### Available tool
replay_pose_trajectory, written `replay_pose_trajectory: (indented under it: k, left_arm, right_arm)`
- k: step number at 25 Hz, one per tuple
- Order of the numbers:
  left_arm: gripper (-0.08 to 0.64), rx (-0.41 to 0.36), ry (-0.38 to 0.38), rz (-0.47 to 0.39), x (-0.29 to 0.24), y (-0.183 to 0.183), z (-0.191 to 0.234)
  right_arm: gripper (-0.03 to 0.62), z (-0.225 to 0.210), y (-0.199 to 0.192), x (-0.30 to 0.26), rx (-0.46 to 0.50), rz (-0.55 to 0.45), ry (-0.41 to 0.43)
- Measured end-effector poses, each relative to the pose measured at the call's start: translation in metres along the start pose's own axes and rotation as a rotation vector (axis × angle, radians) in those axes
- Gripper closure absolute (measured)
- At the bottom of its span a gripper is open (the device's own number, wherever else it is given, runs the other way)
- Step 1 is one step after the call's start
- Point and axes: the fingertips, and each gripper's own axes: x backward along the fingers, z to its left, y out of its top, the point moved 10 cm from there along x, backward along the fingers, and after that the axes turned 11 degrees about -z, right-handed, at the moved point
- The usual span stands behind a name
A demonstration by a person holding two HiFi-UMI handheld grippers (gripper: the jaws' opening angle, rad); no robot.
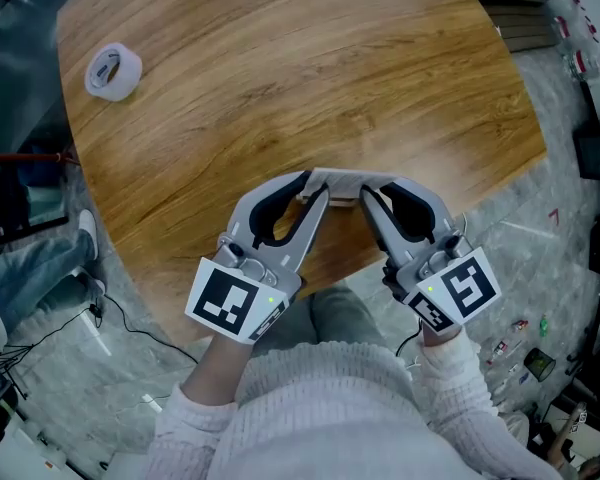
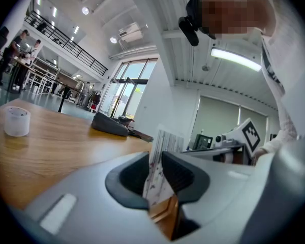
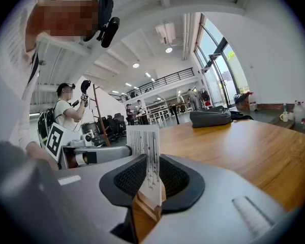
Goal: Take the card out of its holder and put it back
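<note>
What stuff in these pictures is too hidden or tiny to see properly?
- Head view: the left tongs and right tongs cover most of the card.
- Left gripper view: the wooden holder is mostly hidden down between the tongs.
- Right gripper view: the card's printed lines are too small to read.

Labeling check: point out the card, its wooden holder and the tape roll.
card [image 3: 145,147]: right gripper view, upper part of the printed face.
wooden holder [image 3: 142,220]: right gripper view, side below the card.
tape roll [image 1: 126,76]: head view, outer wall.
</note>
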Motion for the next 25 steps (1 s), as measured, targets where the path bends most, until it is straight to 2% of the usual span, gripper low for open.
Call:
replay_pose_trajectory:
  k: [3,15,25]
  left_arm:
    - [0.483,-0.021,-0.001,0.002,0.001,-0.001,-0.002]
    - [0.483,-0.028,-0.004,0.021,-0.003,-0.002,-0.002]
    - [0.483,-0.022,0.014,0.05,0.0,-0.015,0.002]
  right_arm:
    - [0.52,0.001,-0.001,0.001,0.0,-0.005,0.0]
    - [0.523,-0.002,-0.004,0.002,-0.004,-0.01,-0.001]
    - [0.525,-0.003,-0.016,-0.002,-0.008,0.028,0.013]
